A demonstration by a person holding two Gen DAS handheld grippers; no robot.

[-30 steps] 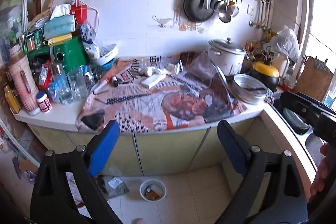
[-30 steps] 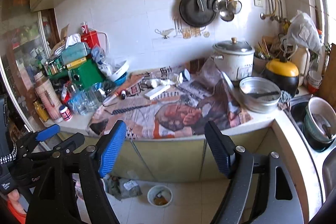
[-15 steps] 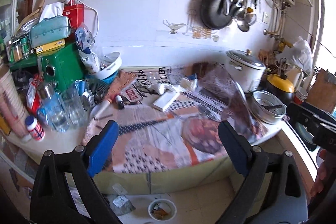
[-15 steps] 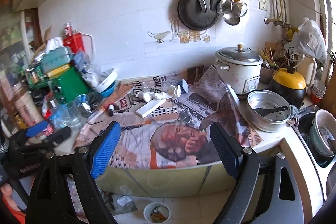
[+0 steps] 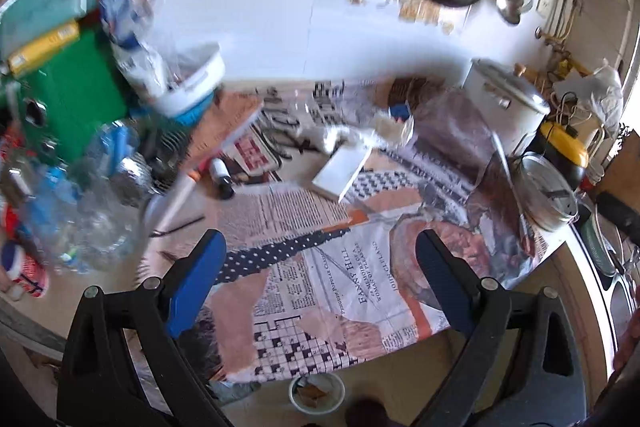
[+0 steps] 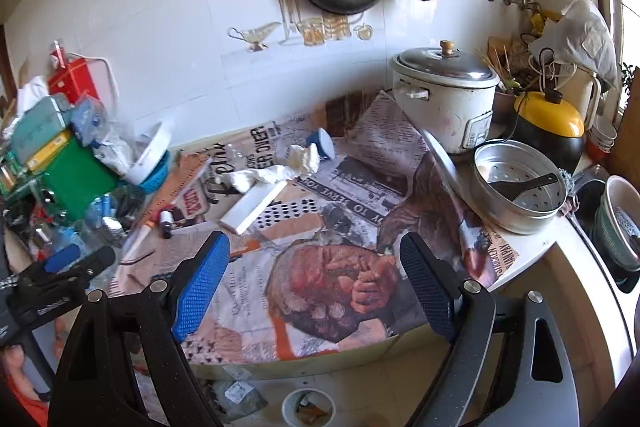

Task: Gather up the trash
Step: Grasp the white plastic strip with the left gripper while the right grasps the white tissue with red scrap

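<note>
Both tools, left [image 5: 320, 283] and right [image 6: 314, 281], stood wide and empty over the bench [image 6: 532, 263], presumably ready for the tissue [image 6: 264, 175].

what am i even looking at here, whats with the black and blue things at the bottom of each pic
Those are handheld claws, one in each of a person's hands, each carrying its own wide-angle camera. One picture looks along the left claw, the other along the right claw. Both are open and hold nothing. Ahead is a cluttered kitchen counter covered in newspaper. On it lie crumpled tissue, a flat white box and a small bottle. A rice cooker stands behind on the right.
</note>
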